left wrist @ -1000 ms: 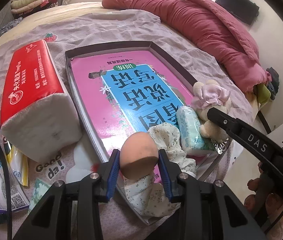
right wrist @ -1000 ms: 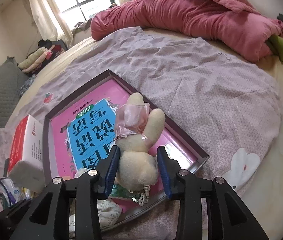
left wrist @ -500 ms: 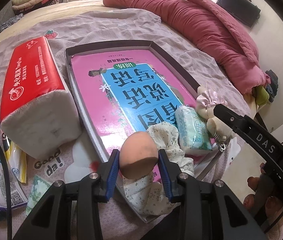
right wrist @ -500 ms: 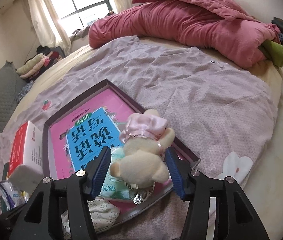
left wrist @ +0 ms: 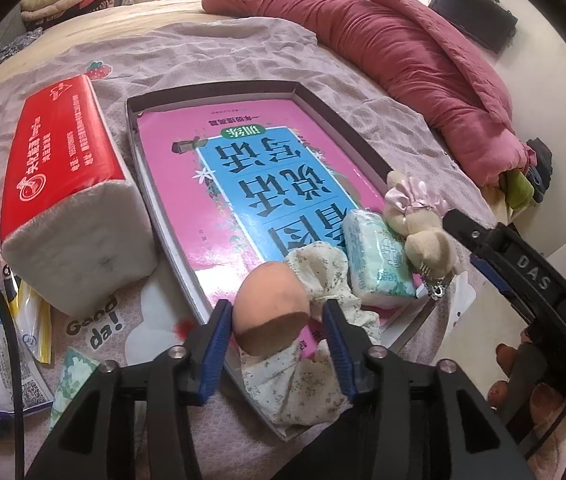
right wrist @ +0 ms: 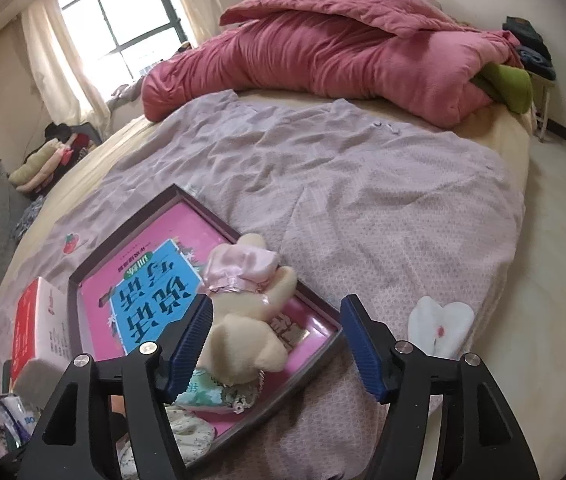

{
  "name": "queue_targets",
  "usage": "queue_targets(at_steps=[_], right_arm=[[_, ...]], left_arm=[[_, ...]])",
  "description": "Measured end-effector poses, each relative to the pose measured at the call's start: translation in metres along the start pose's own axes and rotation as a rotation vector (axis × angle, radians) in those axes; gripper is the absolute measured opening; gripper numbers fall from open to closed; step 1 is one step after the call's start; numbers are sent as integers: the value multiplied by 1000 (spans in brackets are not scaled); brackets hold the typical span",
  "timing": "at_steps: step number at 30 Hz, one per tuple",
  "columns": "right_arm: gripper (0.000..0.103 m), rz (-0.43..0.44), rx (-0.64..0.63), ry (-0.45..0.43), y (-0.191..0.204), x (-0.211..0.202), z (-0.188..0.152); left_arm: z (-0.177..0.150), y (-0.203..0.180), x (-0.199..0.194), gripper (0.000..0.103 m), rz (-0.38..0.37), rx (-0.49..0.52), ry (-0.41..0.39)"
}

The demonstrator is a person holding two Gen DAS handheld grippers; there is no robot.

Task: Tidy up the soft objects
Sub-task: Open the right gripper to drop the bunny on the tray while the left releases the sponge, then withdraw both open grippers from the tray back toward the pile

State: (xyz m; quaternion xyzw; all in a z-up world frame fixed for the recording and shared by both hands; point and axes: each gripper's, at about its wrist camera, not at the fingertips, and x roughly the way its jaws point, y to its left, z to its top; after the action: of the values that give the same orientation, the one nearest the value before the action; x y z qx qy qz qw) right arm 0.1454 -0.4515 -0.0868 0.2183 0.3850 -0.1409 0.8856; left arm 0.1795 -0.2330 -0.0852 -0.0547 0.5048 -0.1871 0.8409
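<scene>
Red tissue pack (left wrist: pixel 69 184) fills the left view; window (right wrist: pixel 123 28) shows right.

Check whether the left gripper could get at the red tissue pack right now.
Probably yes. The red tissue pack lies in the open beside the tray, nothing on it. But the left gripper, jaws opening, has the tan sponge between them; clear that first.

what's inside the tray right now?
Inside the tray: a pink book covering the floor, with a plush bear, a green tissue pack, a floral cloth and a tan sponge on it. Anything under the book is hidden.
</scene>
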Motion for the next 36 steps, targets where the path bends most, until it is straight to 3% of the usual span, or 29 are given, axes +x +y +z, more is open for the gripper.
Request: queue_targets(at_steps=[26,36], right_arm=[[72,7,-51,-23,10,-5,-1],[73,23,-96,-80,19,-16,-2]], left_arm=[[-10,1,-45,60,-14,4,-63],[-22,-3,-64,62,38,17,-88]])
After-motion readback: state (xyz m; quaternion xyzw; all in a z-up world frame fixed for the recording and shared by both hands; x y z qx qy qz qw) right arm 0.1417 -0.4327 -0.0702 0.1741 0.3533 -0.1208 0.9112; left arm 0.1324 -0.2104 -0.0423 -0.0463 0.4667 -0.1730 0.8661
